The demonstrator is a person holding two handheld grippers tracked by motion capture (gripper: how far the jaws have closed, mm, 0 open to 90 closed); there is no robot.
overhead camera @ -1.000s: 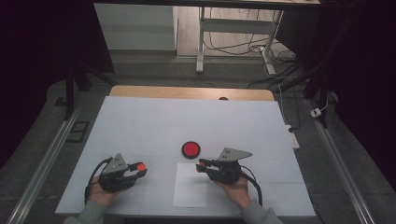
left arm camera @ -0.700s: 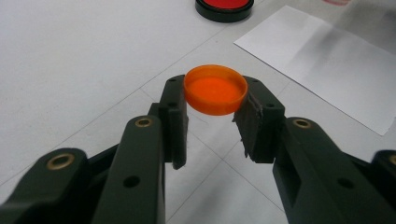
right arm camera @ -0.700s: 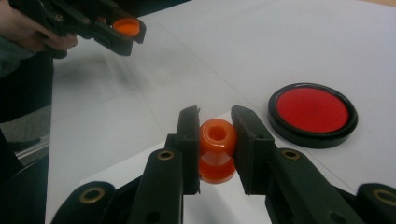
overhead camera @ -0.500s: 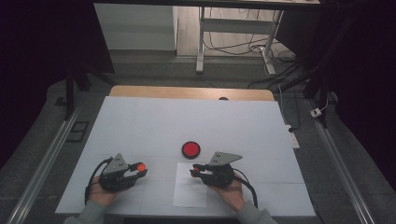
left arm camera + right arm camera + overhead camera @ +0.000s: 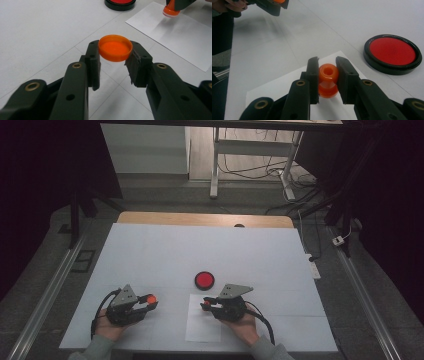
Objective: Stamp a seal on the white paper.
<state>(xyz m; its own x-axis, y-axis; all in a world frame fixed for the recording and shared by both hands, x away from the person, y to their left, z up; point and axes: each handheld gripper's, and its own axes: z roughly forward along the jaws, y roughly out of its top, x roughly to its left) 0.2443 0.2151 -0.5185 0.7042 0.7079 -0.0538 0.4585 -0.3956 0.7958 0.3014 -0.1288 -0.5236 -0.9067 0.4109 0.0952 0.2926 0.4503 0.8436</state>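
- Table [image 5: 150,250] carried a white covering, and all working items sat toward the person's near edge.
- Sheet of paper [image 5: 204,320] lay flat between the two hands; its visible surface bore no stamp mark (the part under the right gripper could not be checked).
- Ink pad [image 5: 204,280], round, black-rimmed and red-faced, stood uncovered just beyond the paper's far edge.
- Right gripper [image 5: 209,304] was over the paper's far portion; its jaws were closed firmly on the waist of the orange stamp [image 5: 328,80], which was held upright. From the left gripper view the stamp's lower face appeared just above the sheet, with a shadow beneath; contact could not be confirmed.
- Left gripper [image 5: 149,301] was off to the left, well apart from the paper; its jaws were partly closed on the rim of the orange cap [image 5: 115,47], held level and clear of the table with its hollow side up.
- Assessment of progress: uncapping appeared complete, since cap and stamp were in separate grippers. Whether the stamp had been inked could not be told. Pressing a mark on the paper appeared to be the step in hand. Recapping the stamp was judged outstanding.
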